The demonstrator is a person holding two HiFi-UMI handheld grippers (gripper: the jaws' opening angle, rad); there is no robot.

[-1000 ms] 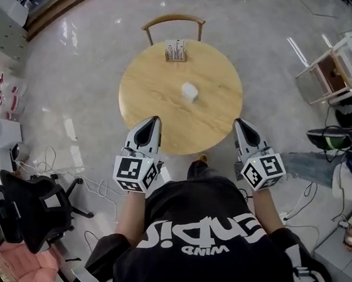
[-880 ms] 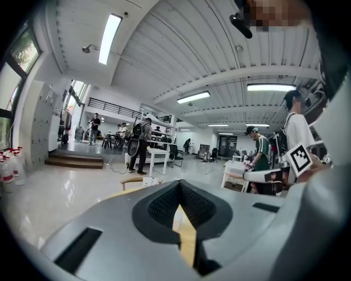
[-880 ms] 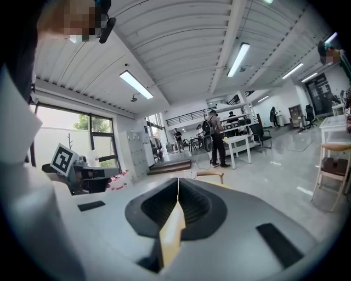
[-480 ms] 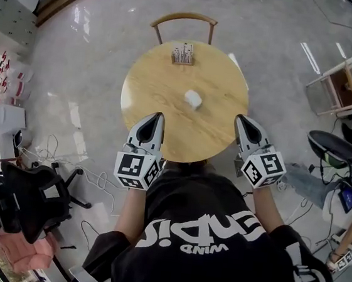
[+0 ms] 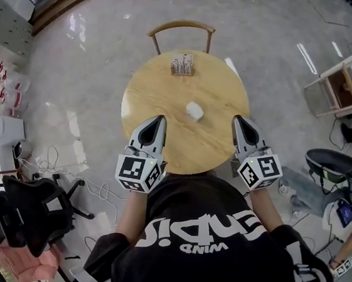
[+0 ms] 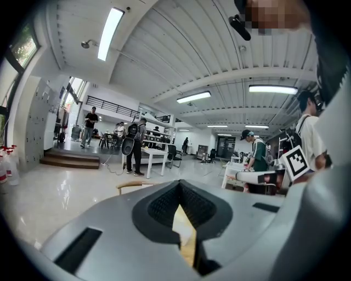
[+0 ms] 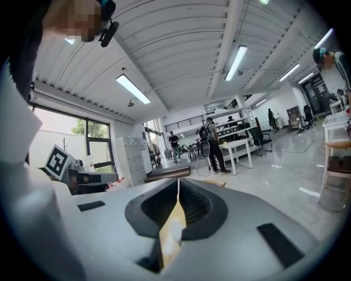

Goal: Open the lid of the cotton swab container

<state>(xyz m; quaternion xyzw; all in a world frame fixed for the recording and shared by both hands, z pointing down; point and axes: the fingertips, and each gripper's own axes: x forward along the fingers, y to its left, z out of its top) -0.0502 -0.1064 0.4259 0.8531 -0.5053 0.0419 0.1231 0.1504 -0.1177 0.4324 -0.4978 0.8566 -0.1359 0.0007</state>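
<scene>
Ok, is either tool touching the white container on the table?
No, the white container sits alone, apart from the left tool and right tool.

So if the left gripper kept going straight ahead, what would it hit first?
Probably the small holder with white contents at the far edge of the round wooden table, though the left gripper may be high enough to pass over it.

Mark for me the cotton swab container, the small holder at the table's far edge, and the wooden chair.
cotton swab container [image 5: 194,111]: head view, middle of its white top.
small holder [image 5: 182,64]: head view, its middle.
wooden chair [image 5: 183,24]: head view, curved backrest rail.
</scene>
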